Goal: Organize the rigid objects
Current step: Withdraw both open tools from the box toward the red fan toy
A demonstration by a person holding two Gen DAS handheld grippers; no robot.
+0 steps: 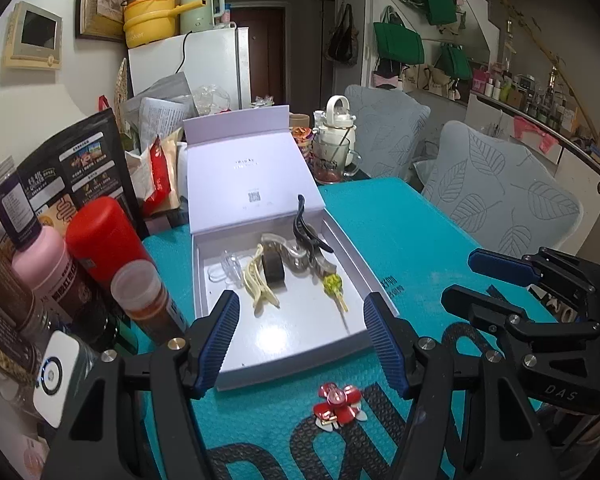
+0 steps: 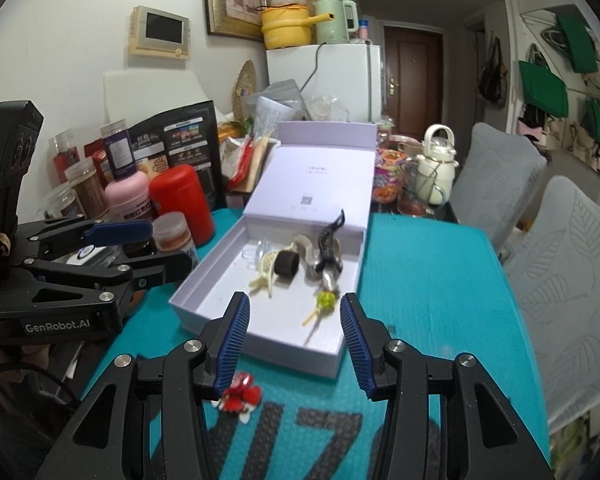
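The left gripper (image 1: pixel 300 336) fills the bottom of its own view, its two ribbed blue pads (image 1: pixel 219 340) spread wide with nothing between them; in the right wrist view its black body at the left edge carries the white lettering "GenRobot.AI". The right gripper (image 2: pixel 292 340) is likewise spread apart and empty at the bottom centre of its view, and in the left wrist view, at the right edge, its frame reads "DAS". Between and beyond both pairs of fingers lies an open pale lilac cardboard box (image 1: pixel 236 368), its hinged lid (image 1: pixel 248 176) folded back with small grey print and a square code on the inside. Inside the box sit a cream plastic hair claw (image 1: pixel 260 284), a dark round band (image 1: pixel 273 269), a black hair claw (image 1: pixel 306 226) and a yellow-green flower hairpin (image 1: pixel 334 286). A red petal-shaped hair clip (image 1: pixel 338 400) with shiny petals lies on the teal textured mat (image 1: pixel 400 232), just in front of the box, at the bottom centre. A red canister (image 1: pixel 100 236) and jars crowd the left.
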